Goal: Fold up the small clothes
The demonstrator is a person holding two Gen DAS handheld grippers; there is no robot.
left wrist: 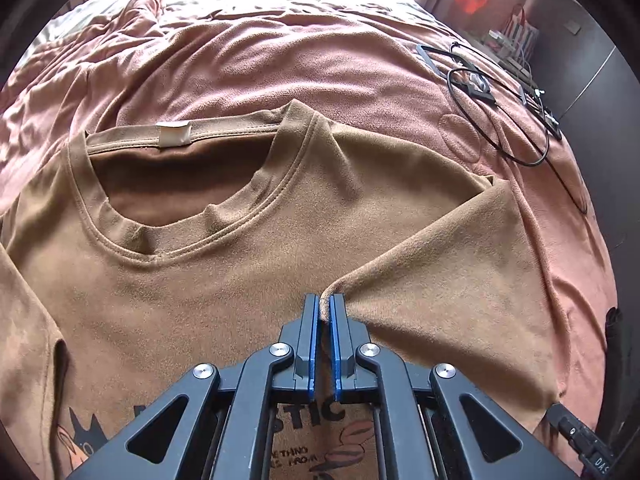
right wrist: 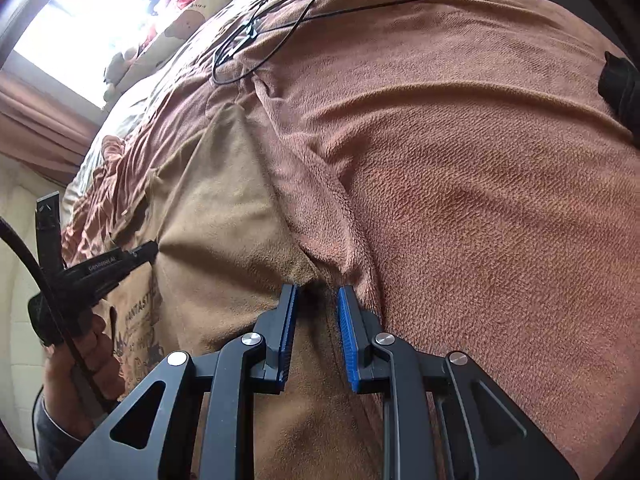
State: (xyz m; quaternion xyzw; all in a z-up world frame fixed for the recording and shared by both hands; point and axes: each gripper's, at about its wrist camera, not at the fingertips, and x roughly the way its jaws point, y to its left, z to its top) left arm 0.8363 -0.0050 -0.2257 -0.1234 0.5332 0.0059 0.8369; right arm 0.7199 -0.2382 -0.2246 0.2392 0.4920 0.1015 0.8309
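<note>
A bed (left wrist: 280,60) under a wrinkled pink blanket (left wrist: 360,80) — on it a brown T-shirt (left wrist: 240,240) and black cables (left wrist: 500,120).

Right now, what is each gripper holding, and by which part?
Left gripper pinches the brown T-shirt by the folded-over sleeve's edge. Right gripper has shirt fabric between its jaws; whether it grips cannot be told.

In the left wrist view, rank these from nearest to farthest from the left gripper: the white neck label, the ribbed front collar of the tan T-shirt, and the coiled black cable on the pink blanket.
1. Ribbed front collar, up and left of the left gripper, which pinches a shirt fold.
2. White neck label, on the back collar, farther up-left.
3. Coiled black cable, far upper right on the pink blanket.
</note>
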